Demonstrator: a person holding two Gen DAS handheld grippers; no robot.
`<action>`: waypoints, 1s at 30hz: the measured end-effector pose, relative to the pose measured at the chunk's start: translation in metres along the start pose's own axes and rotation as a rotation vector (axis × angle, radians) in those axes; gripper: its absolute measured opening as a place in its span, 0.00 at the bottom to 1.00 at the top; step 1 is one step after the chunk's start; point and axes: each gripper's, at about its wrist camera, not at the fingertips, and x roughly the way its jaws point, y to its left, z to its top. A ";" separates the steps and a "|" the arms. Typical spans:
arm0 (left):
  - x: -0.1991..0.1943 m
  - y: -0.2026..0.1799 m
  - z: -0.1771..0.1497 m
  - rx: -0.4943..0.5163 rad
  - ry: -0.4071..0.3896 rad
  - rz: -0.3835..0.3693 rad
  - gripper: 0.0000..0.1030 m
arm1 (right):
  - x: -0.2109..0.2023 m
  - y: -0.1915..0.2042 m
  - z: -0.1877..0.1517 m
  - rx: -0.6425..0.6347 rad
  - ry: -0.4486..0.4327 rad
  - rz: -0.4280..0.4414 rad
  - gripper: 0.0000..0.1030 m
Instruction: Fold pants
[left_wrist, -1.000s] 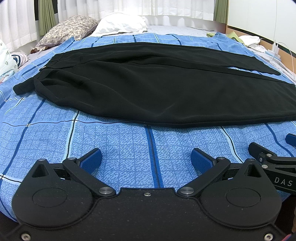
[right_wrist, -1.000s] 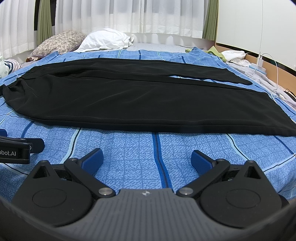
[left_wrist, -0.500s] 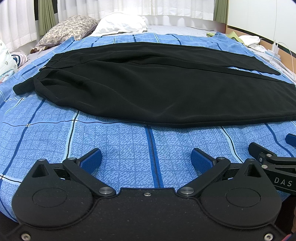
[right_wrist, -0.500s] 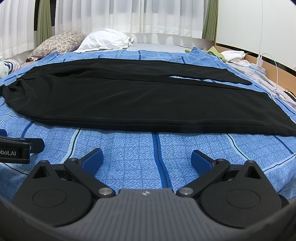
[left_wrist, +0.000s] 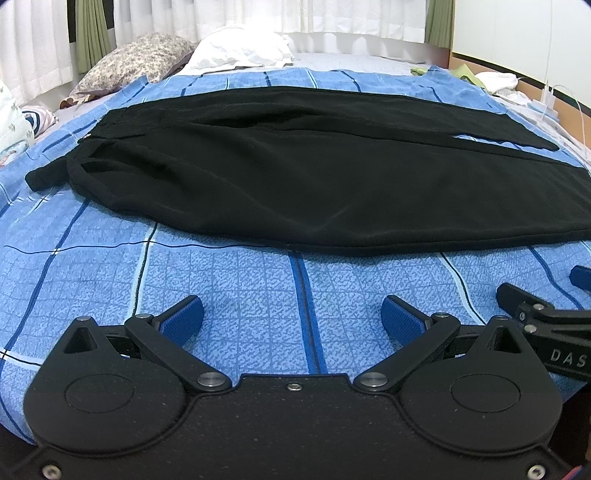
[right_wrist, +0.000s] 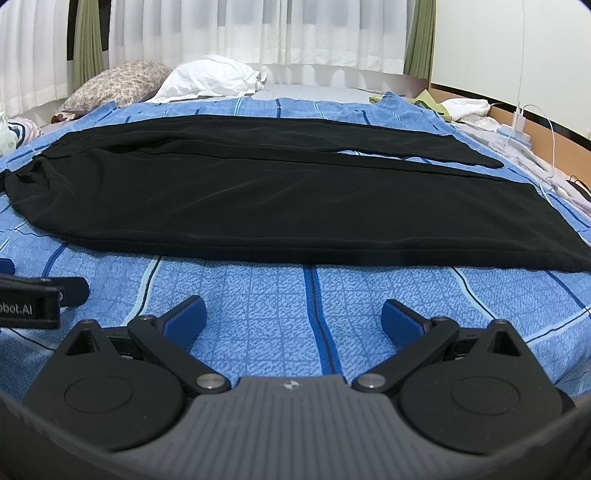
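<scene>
Black pants (left_wrist: 314, 177) lie flat across a blue checked bedspread (left_wrist: 240, 291), waist at the left, legs running right; they also show in the right wrist view (right_wrist: 277, 206). My left gripper (left_wrist: 291, 314) is open and empty, hovering over bare bedspread in front of the pants' near edge. My right gripper (right_wrist: 291, 314) is open and empty too, in front of the near leg's edge. Each gripper shows at the other view's side, the right one in the left wrist view (left_wrist: 546, 317) and the left one in the right wrist view (right_wrist: 40, 295).
Pillows (left_wrist: 236, 48) and curtains stand at the bed's far end. Clothes and a charger cable (right_wrist: 517, 125) lie along the right side by a wooden ledge. A patterned cloth (left_wrist: 14, 125) lies at the far left.
</scene>
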 end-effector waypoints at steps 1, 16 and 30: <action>-0.001 0.000 0.001 0.005 0.003 -0.001 1.00 | -0.004 -0.004 0.002 0.012 0.003 0.000 1.00; 0.016 0.194 0.095 -0.396 -0.046 0.094 0.92 | -0.005 0.065 0.040 -0.131 -0.057 0.199 0.92; 0.119 0.332 0.119 -0.743 -0.067 0.202 0.77 | 0.047 0.135 0.056 -0.285 0.026 0.294 0.90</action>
